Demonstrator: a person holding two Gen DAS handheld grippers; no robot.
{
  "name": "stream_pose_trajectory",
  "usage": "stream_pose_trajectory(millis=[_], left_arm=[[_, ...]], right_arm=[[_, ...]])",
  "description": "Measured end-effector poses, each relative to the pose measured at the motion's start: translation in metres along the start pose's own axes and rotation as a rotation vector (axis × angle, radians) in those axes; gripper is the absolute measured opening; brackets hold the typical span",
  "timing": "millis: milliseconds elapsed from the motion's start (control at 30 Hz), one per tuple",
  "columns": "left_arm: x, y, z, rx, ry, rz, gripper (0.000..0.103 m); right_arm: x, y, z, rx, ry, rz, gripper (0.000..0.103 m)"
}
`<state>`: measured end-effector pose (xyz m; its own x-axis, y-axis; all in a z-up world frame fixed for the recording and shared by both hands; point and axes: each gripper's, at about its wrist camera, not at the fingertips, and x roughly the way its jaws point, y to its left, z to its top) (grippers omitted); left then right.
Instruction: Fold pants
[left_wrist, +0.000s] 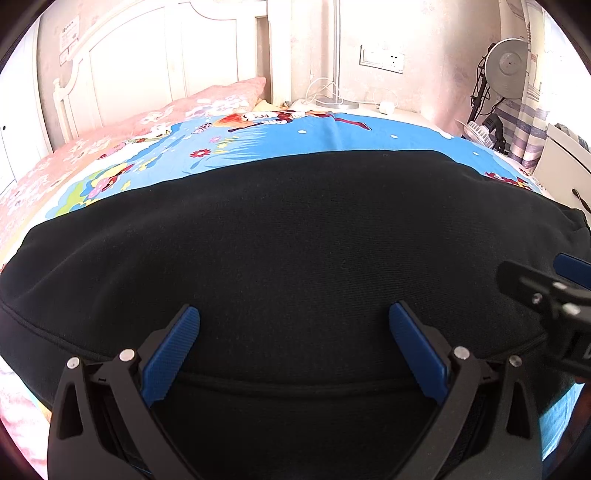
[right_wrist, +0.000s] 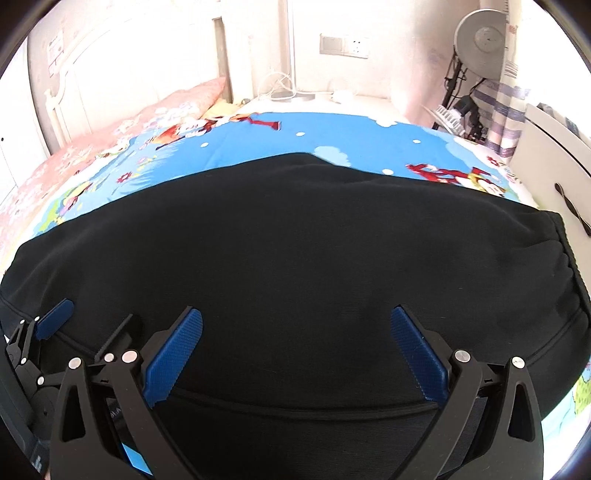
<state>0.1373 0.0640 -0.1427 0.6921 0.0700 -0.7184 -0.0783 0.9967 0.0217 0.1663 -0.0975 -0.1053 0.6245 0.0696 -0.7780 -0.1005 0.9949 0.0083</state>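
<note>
Black pants (left_wrist: 288, 236) lie flat across a bed with a blue cartoon sheet (left_wrist: 280, 140); they also fill the right wrist view (right_wrist: 295, 240), with the gathered waistband (right_wrist: 569, 258) at the right. My left gripper (left_wrist: 294, 314) is open, its blue pads over the near seam of the pants, holding nothing. My right gripper (right_wrist: 295, 317) is open just to its right, over the same near edge, holding nothing. The right gripper also shows at the right edge of the left wrist view (left_wrist: 546, 291). The left gripper shows at the lower left of the right wrist view (right_wrist: 51, 321).
A pink floral pillow (left_wrist: 207, 99) and white headboard (left_wrist: 147, 55) lie at the far left. A lamp base and cables (left_wrist: 332, 99) sit beyond the bed. A fan and stand (left_wrist: 506, 70), striped curtain and white cabinet (left_wrist: 561, 158) stand at the right.
</note>
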Motion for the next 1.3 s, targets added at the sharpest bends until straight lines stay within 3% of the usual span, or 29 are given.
stream_pose_trajectory(millis=[167, 300, 400, 467, 533, 633, 700, 833, 933, 1033, 1100, 1200, 1233, 1267, 1300], left_arm=[[-0.003, -0.001, -0.001, 0.019, 0.001, -0.002, 0.102], [-0.031, 0.016, -0.002, 0.042, -0.045, 0.009, 0.101], [-0.056, 0.078, 0.003, -0.104, -0.059, -0.018, 0.098], [-0.071, 0.138, 0.004, -0.239, -0.055, 0.013, 0.087], [-0.084, 0.190, -0.001, -0.375, -0.038, 0.030, 0.067], [-0.098, 0.264, -0.020, -0.586, -0.011, 0.033, 0.054], [-0.100, 0.302, -0.036, -0.717, 0.020, 0.050, 0.042], [-0.097, 0.341, -0.060, -0.883, 0.035, 0.011, 0.029], [-0.088, 0.356, -0.064, -0.928, 0.024, -0.054, 0.030], [-0.064, 0.368, -0.056, -0.921, 0.079, -0.077, 0.031], [-0.061, 0.365, -0.043, -0.861, 0.084, -0.082, 0.019], [-0.085, 0.351, -0.017, -0.709, -0.010, -0.052, 0.019], [-0.087, 0.349, -0.015, -0.694, -0.003, -0.033, 0.024], [-0.085, 0.352, -0.018, -0.715, 0.018, -0.019, 0.028], [-0.078, 0.358, -0.025, -0.755, 0.053, 0.004, 0.039]], right_arm=[[0.019, -0.002, -0.007, 0.045, 0.087, 0.035, 0.098], [0.021, 0.003, -0.010, -0.037, 0.082, 0.017, 0.099], [0.020, 0.004, -0.014, -0.047, 0.068, 0.017, 0.099], [0.021, 0.005, -0.012, -0.050, 0.082, 0.019, 0.099], [0.022, 0.004, -0.012, -0.054, 0.083, 0.021, 0.099], [0.021, 0.005, -0.013, -0.059, 0.077, 0.018, 0.099], [0.021, 0.005, -0.014, -0.061, 0.075, 0.018, 0.099], [0.021, 0.005, -0.014, -0.064, 0.071, 0.017, 0.099], [0.020, 0.006, -0.014, -0.066, 0.069, 0.015, 0.099], [0.021, 0.007, -0.014, -0.067, 0.069, 0.015, 0.099], [0.020, 0.007, -0.014, -0.073, 0.070, 0.019, 0.099], [0.019, 0.007, -0.013, -0.085, 0.069, 0.019, 0.099], [0.018, 0.008, -0.012, -0.091, 0.071, 0.013, 0.097], [0.013, 0.012, -0.009, -0.106, 0.066, 0.013, 0.087], [0.008, 0.018, -0.005, -0.126, 0.054, 0.032, 0.077]])
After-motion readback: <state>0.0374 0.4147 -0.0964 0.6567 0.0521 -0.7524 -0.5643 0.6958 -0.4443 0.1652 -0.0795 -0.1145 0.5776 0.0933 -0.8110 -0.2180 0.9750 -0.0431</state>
